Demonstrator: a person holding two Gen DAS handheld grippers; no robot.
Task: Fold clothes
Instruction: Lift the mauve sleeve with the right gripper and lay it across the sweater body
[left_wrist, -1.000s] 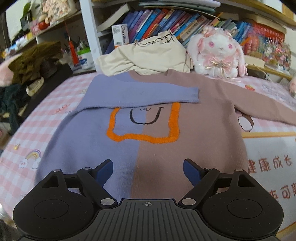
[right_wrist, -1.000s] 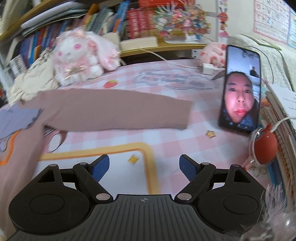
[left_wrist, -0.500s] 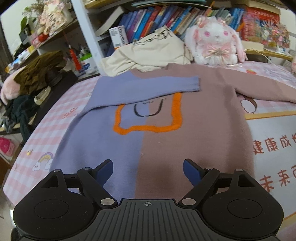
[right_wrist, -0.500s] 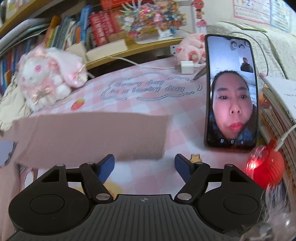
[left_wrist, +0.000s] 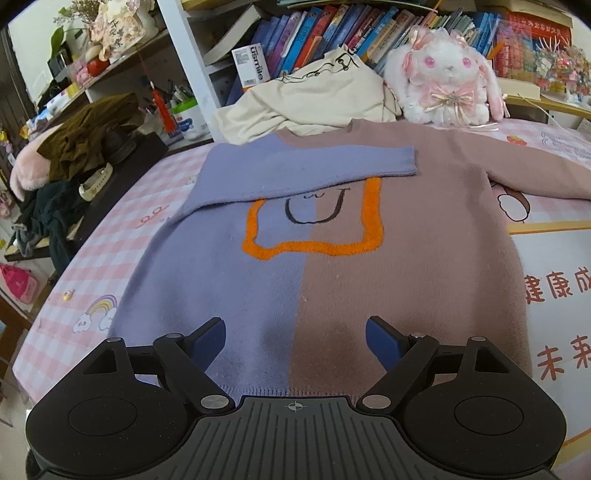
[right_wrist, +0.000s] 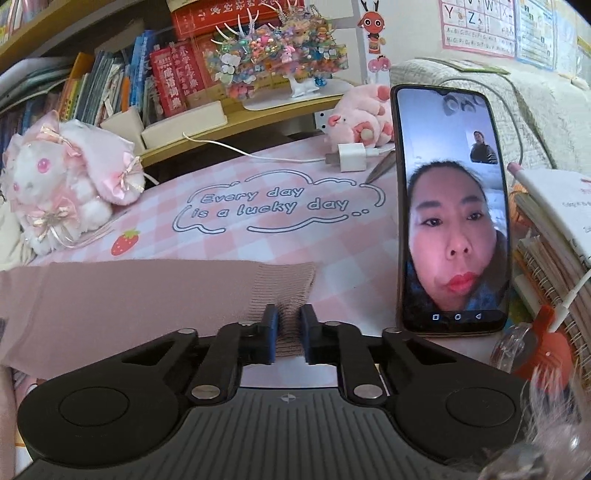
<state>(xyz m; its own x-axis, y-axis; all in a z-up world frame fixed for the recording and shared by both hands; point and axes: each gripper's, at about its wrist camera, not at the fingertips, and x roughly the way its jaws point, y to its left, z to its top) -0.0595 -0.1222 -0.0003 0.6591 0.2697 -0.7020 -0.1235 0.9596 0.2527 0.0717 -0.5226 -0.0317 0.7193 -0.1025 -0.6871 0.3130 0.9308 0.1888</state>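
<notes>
A half lilac, half dusty-pink sweater (left_wrist: 314, 258) with an orange outline lies flat on the pink checked bed cover. Its lilac sleeve (left_wrist: 317, 166) is folded across the chest. My left gripper (left_wrist: 294, 338) hovers open over the hem, with nothing between its blue pads. In the right wrist view the pink sleeve (right_wrist: 147, 295) stretches out to the right, and my right gripper (right_wrist: 288, 325) is shut on its ribbed cuff (right_wrist: 286, 284).
A phone (right_wrist: 454, 214) stands upright just right of the cuff, with stacked notebooks (right_wrist: 554, 236) and a red object (right_wrist: 546, 350) beyond it. A white plush rabbit (left_wrist: 443, 77), a cream garment (left_wrist: 314, 96) and bookshelves line the far edge. Dark clothes (left_wrist: 74, 155) lie left.
My right gripper moved forward to the pink sleeve's cuff and shut on it. The left gripper drew back slightly from the sweater and stayed open.
</notes>
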